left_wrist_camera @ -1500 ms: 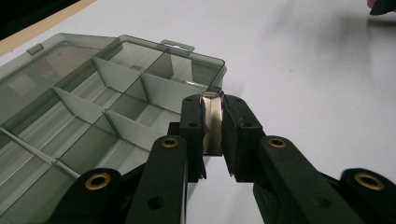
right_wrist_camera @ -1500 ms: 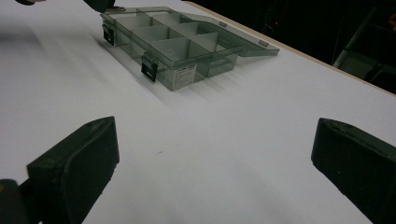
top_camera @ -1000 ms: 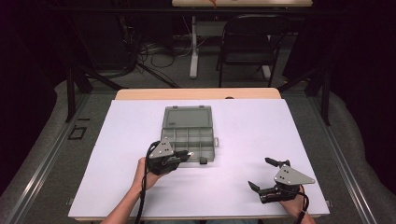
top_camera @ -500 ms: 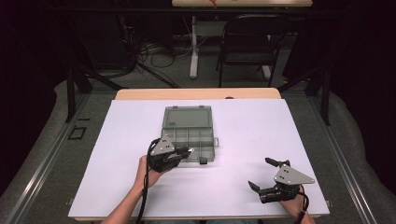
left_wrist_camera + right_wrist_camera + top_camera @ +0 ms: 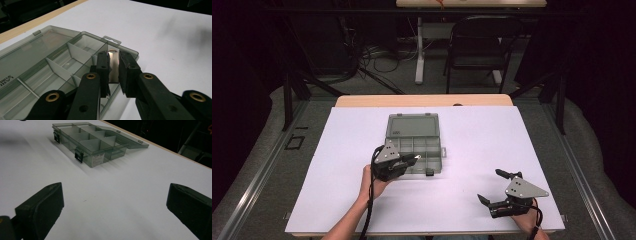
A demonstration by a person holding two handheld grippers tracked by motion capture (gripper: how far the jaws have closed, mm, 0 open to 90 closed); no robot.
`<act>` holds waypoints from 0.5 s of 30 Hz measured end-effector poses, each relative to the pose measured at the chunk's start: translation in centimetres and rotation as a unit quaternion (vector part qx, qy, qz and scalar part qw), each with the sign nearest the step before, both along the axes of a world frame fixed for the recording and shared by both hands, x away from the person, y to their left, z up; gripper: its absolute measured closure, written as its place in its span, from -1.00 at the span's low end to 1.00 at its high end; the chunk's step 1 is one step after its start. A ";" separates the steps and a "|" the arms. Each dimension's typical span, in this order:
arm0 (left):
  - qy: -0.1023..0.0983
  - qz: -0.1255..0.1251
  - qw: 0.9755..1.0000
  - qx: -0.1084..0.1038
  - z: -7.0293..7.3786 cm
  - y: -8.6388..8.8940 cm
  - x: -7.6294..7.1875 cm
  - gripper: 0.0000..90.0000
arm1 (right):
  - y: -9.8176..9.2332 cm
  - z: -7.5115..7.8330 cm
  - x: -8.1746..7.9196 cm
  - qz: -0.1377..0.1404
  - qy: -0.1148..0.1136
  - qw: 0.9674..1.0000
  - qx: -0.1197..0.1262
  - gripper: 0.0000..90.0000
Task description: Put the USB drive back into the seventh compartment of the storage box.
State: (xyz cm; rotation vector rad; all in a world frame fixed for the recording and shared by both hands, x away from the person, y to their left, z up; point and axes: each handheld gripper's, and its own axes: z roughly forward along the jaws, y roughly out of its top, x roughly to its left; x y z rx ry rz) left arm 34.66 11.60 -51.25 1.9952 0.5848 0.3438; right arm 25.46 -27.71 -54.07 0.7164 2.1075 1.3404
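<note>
A smoky clear compartment box (image 5: 413,131) lies open mid-table, its lid flat on the far side. My left gripper (image 5: 416,158) hovers over the box's near right compartments. In the left gripper view its jaws (image 5: 113,57) stand close together, shut on a thin shiny divider plate (image 5: 114,68) that stands upright above the box (image 5: 50,62). My right gripper (image 5: 488,185) rests near the table's front right, apart from the box, and is open. The right gripper view shows its wide-spread pads (image 5: 42,205) with bare table between them and the box (image 5: 92,142) farther off.
The white table top (image 5: 472,145) has a wooden far edge (image 5: 422,100). Two black latches (image 5: 79,154) hang on the box's near side. A chair (image 5: 477,45) and cables stand on the floor beyond the table.
</note>
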 end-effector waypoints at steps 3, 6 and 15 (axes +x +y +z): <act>-0.001 0.003 1.000 -0.003 -0.1 0.0 0.1 0.75 | 0.0 0.0 0.0 0.000 -0.001 1.000 0.001 -0.99; -0.005 0.006 1.000 -0.006 -0.1 0.0 0.1 0.75 | 0.0 0.0 0.0 0.000 0.000 1.000 0.001 -0.99; -0.002 0.012 1.000 -0.011 -0.3 0.1 0.3 0.75 | 0.0 0.0 0.1 -0.001 0.002 1.000 0.000 -0.98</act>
